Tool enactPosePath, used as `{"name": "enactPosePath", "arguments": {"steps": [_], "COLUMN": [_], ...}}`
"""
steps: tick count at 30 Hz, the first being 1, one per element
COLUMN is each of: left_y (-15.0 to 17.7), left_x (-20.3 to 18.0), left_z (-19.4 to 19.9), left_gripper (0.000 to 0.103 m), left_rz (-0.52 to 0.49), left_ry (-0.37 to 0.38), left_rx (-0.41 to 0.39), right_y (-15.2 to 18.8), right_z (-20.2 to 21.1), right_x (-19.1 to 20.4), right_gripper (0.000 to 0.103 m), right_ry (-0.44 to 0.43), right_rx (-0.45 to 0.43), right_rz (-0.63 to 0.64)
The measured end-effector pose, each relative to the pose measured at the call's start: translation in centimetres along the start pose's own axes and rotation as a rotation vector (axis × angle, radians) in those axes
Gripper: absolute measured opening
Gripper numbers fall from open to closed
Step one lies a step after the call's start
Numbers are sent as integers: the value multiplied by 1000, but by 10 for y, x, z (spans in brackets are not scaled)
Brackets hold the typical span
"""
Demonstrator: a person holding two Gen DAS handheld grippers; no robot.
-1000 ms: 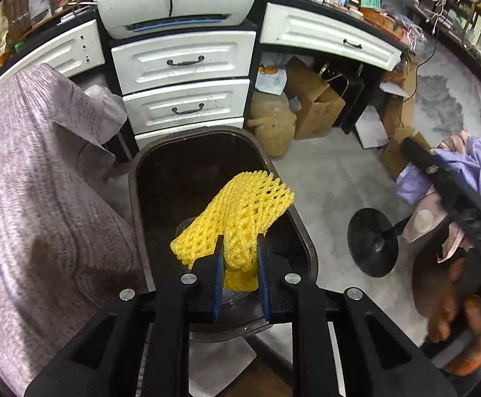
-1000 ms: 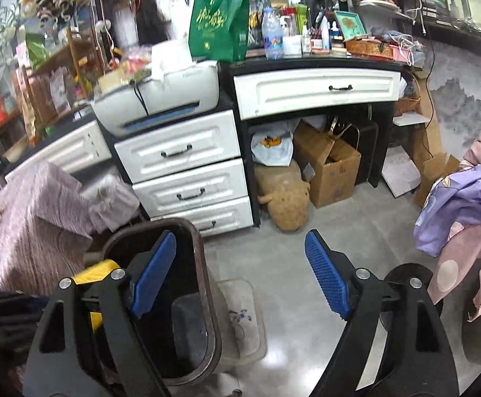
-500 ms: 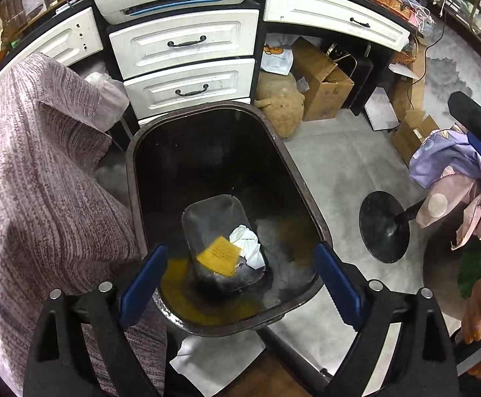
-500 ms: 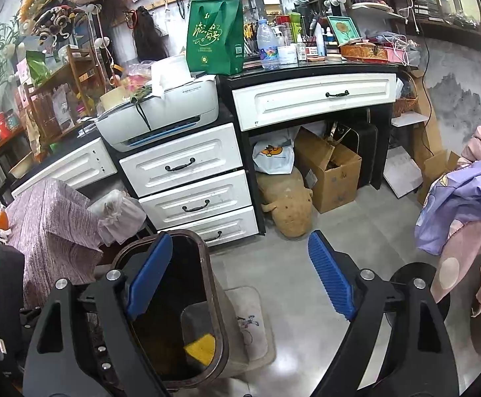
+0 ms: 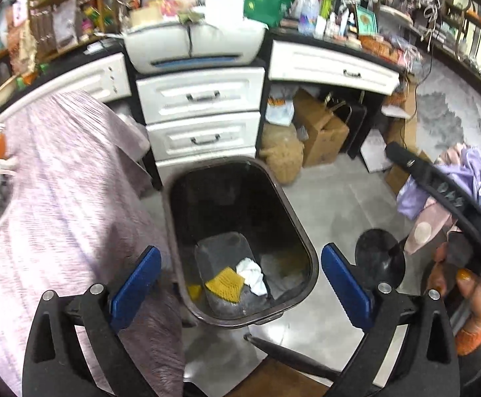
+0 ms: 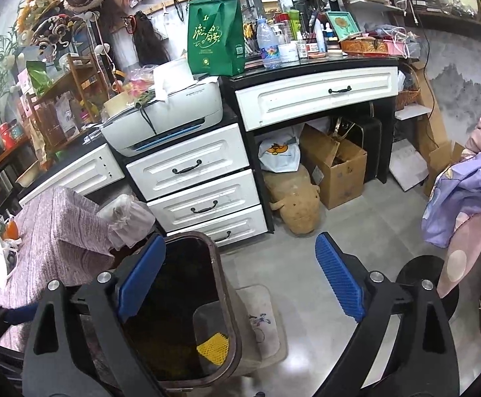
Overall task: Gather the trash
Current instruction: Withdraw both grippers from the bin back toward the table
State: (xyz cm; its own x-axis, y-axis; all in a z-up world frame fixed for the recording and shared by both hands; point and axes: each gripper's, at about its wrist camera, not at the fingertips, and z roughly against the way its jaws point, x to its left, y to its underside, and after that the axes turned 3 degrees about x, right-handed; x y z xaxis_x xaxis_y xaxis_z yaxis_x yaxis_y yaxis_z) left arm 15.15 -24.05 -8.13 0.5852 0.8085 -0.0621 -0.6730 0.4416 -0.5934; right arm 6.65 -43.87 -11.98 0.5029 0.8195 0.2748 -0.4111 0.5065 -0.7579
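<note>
A dark brown trash bin (image 5: 306,244) stands on the floor below my left gripper (image 5: 240,284), which is open and empty above it. A yellow foam net (image 5: 224,284) lies at the bin's bottom beside a crumpled white paper (image 5: 251,273). In the right wrist view the bin (image 6: 232,330) is at lower left with the yellow net (image 6: 213,347) inside. My right gripper (image 6: 240,281) is open and empty, to the right of the bin. Its body also shows at the right edge of the left wrist view (image 5: 439,188), held by a hand.
A table with a mauve cloth (image 5: 58,205) stands left of the bin. White drawers (image 6: 191,172) and a printer (image 6: 164,119) are behind it. Cardboard boxes (image 6: 336,162) sit under the desk. A black round stand base (image 5: 379,258) and clothes (image 6: 465,198) are at right.
My left gripper opened and dropped the yellow foam net into the bin, then lifted and tilted up. The right gripper stayed open and rose slightly.
</note>
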Motion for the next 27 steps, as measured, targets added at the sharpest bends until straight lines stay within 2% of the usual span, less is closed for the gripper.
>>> {"name": "enactPosePath", "arguments": {"steps": [6, 12, 21, 27], "left_y": [7, 16, 36, 61], "left_x": [15, 38, 79, 120], "left_z": [33, 57, 80, 101], "left_gripper": [97, 97, 97, 97], "left_rz": [-4, 21, 76, 128], "left_ry": [-55, -92, -168, -243], "left_rx": [-70, -108, -131, -137], "right_y": [-7, -14, -10, 2], "right_z": [1, 8, 20, 28], "right_x": [18, 55, 126, 170], "right_gripper": [91, 91, 94, 94], "right_ry": [-41, -109, -223, -298], "right_rx": [12, 9, 8, 28], "right_rz": [41, 135, 276, 378]}}
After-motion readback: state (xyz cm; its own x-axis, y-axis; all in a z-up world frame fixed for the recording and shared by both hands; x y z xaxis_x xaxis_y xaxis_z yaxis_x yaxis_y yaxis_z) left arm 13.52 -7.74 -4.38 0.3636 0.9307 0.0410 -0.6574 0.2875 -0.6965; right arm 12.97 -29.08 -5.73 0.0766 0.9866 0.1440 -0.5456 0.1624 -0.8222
